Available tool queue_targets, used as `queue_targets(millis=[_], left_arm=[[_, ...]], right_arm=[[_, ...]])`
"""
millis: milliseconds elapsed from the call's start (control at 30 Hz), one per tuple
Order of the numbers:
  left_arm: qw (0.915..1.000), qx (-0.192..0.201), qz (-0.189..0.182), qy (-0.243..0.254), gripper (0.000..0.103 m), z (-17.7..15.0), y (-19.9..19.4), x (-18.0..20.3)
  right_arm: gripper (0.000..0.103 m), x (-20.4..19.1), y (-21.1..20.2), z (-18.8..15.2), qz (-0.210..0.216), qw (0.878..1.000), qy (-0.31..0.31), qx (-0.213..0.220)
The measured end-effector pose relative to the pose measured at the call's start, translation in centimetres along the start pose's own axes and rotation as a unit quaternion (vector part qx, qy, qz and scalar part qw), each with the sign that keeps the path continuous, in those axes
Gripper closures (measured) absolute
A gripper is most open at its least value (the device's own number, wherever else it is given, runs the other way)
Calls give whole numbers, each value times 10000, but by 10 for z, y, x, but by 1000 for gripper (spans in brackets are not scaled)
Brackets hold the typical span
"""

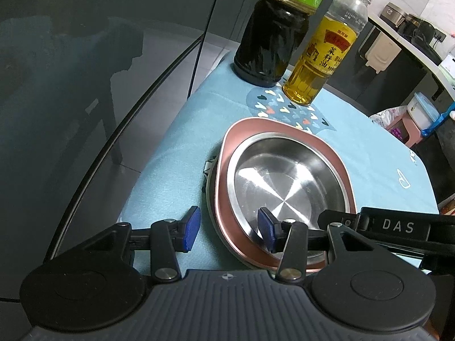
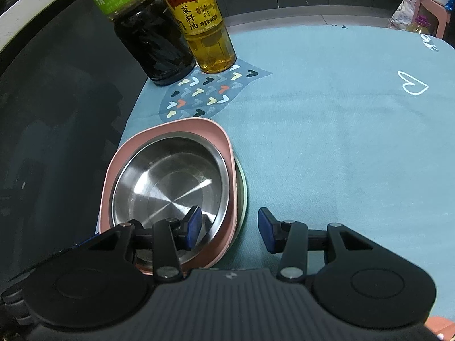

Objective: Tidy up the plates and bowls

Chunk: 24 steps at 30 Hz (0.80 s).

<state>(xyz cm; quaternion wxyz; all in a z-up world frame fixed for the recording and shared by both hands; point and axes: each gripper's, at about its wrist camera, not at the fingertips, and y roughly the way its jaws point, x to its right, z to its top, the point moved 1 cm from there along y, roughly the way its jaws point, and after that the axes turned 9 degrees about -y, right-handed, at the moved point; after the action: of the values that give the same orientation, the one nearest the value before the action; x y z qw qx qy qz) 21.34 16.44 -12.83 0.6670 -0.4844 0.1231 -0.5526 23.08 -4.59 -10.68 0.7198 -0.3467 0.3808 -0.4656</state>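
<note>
A steel bowl [image 1: 287,184] sits nested in a pink squarish plate [image 1: 227,153], which lies on another dish whose edge barely shows, on a blue mat [image 1: 176,142]. My left gripper [image 1: 227,231] is open, its jaws astride the stack's near left rim. In the right wrist view the same steel bowl [image 2: 167,182] sits in the pink plate [image 2: 204,128] over a pale dish edge [image 2: 243,190]. My right gripper [image 2: 230,231] is open, its jaws astride the stack's near right rim. Neither gripper holds anything.
A dark vinegar bottle [image 1: 270,37] and a yellow oil bottle [image 1: 321,56] stand behind the stack; both also show in the right wrist view, vinegar [image 2: 148,34] and oil [image 2: 204,31]. The mat's left edge drops to dark floor [image 1: 71,85]. A counter with appliances [image 1: 412,28] stands far right.
</note>
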Motion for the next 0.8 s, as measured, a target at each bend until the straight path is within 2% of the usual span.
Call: queue_targets(millis=[233,300,367,467,800], left_arm=[[9999,70,-65,51,61,0,1,0],[9997,78,-214,-3,63,-1,1,-2],[9997,174,-148,-59,72,-1,0,-5],[9995,261,-170,-50,72,-1,-1,-6],[9987,447,-253,40,72,0,-18,1]], right_arm=[[58,0,3,0,-34,10000,-23,-19],[58,-2,3,0,-41,10000,-63,2],[62,-4,3,0,122,9998,-166,-17],[70,-9,2,-1,-68,9992,-390,60],[70,-13,-18,-4,-116,9982,-474,354]])
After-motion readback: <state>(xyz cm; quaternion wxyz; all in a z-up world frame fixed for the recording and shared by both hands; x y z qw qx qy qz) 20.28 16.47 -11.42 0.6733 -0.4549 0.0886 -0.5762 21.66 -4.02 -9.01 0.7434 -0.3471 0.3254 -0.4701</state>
